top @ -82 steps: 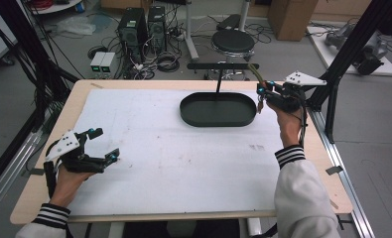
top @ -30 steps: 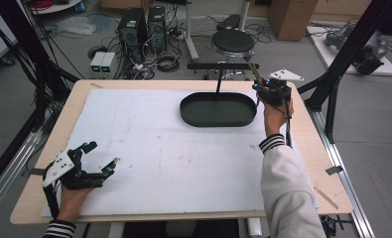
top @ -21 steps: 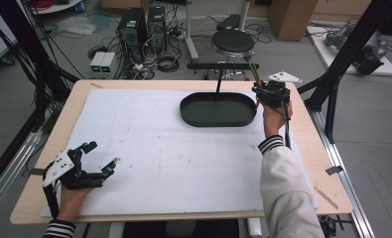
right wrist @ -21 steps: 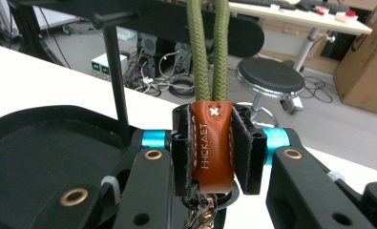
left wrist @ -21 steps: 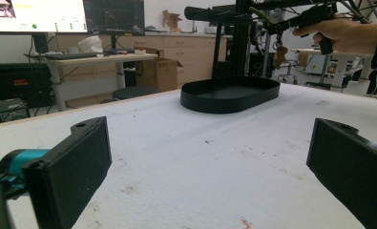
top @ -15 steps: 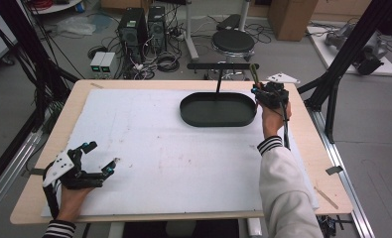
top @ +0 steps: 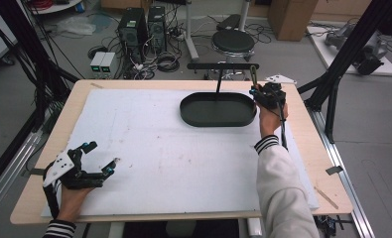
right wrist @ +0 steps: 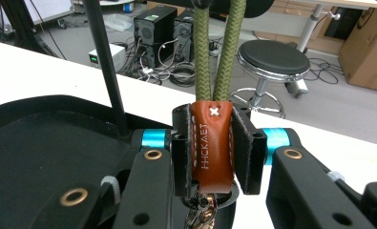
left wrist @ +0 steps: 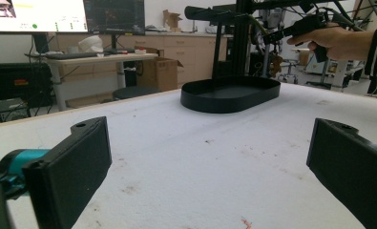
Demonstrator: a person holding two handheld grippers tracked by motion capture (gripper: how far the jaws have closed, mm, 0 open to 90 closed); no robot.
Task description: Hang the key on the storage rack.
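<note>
Right gripper (top: 264, 94), raised at the far right of the table: jaws closed on a brown leather tab (right wrist: 211, 143), pads pressing it from both sides. The tab is stamped with pale letters and a stitched cross, and joins two strands of olive-green cord (right wrist: 218, 52) that rise out of the top of the right gripper view; metal hardware hangs under it, partly hidden.

Left gripper (top: 92, 163): jaws wide apart, nothing between them, low over the near left of the white mat (top: 149, 148).

Black oval tray (top: 218, 110): on the mat's far side, just beside the right gripper. A thin black post (right wrist: 104, 62) stands in it.
</note>
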